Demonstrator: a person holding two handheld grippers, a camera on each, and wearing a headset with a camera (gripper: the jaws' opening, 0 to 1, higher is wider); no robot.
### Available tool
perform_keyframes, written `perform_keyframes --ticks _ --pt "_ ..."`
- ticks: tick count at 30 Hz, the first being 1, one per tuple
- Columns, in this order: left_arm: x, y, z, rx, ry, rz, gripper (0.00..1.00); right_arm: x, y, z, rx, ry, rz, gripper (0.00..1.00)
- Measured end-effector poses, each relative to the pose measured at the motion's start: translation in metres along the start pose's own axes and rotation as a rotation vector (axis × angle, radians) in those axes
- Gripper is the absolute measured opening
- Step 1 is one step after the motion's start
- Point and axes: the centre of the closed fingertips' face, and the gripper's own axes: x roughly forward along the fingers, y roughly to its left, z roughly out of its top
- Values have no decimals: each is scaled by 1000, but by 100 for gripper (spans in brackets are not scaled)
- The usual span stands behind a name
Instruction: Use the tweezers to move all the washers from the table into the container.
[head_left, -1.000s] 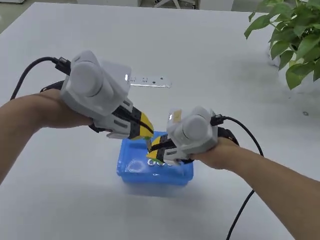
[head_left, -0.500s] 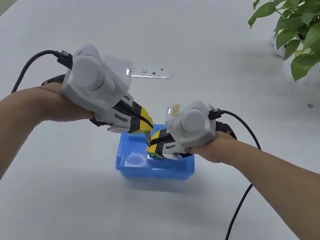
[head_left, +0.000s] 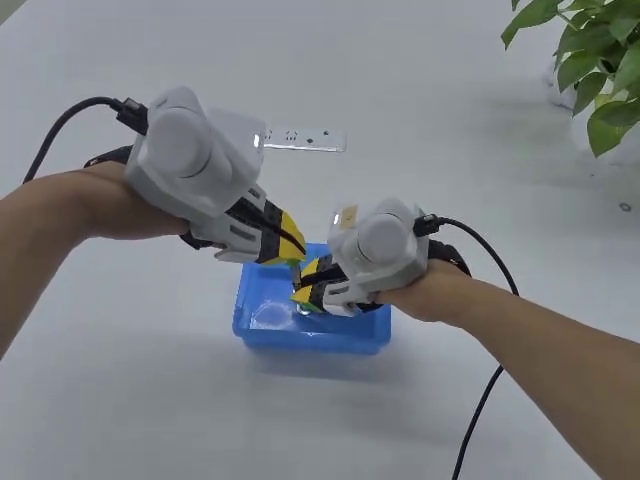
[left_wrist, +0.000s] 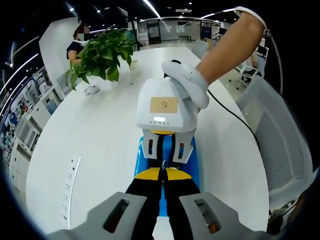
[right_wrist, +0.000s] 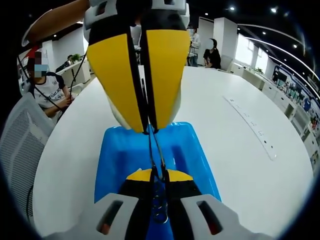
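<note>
The thin metal tweezers (right_wrist: 154, 150) hang over the blue container (head_left: 300, 343), spanning from one gripper to the other. The left gripper (head_left: 290, 243) has its jaws pinched narrow on one end. The right gripper (head_left: 308, 292), facing it, has its jaws closed tight on the other end, low inside the container. The container sits on the white surface (head_left: 420, 120), with a leafy plant (head_left: 590, 60) well apart at the far corner.
</note>
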Motion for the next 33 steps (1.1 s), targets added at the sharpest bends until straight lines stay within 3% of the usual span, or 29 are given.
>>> perform_keyframes --ticks 17,33 --pt "-3 0 -1 -4 -1 1 4 2 0 1 3 4 -1 11" --pt "-12 -4 11 -8 -32 8 4 -9 5 4 -1 0 -16 13"
